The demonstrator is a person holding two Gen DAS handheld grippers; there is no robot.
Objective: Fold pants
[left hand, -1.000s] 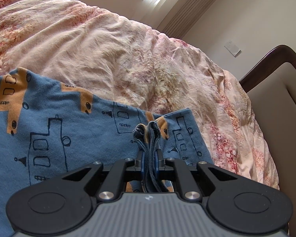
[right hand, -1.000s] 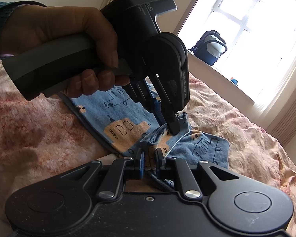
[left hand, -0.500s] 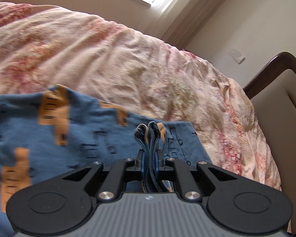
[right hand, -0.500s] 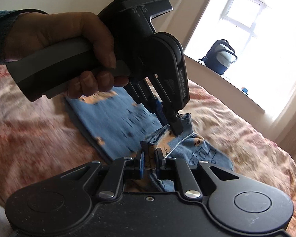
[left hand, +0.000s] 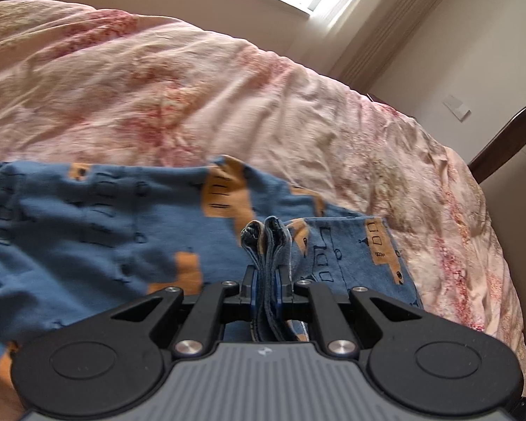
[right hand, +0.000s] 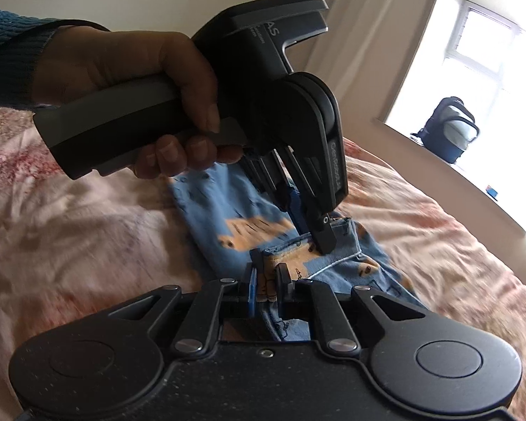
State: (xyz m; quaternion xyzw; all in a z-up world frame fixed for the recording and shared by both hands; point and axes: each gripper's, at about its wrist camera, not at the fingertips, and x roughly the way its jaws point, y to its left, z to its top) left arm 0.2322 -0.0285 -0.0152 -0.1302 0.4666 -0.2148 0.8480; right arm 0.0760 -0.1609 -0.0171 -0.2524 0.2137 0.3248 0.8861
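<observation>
The pants [left hand: 87, 238] are blue with orange patches and black line drawings. They lie spread on a pink floral bedspread [left hand: 192, 80]. My left gripper [left hand: 266, 280] is shut on a bunched edge of the pants. My right gripper [right hand: 264, 280] is shut on another bunched edge of the same pants [right hand: 228, 207]. In the right wrist view the left gripper [right hand: 319, 235] hangs just beyond my right one, held by a hand, its fingertips pinching the cloth close by.
A dark wooden chair frame [left hand: 501, 140] with beige padding stands at the bed's right edge. A window sill [right hand: 473, 161] carries a dark backpack [right hand: 452, 129]. Curtains [left hand: 379, 35] hang by the window. The bedspread extends all around the pants.
Both grippers have moved together with the pants held; the cloth has swung and stretched out further to the left. The views have turned, the window shifting right in the right wrist view.
</observation>
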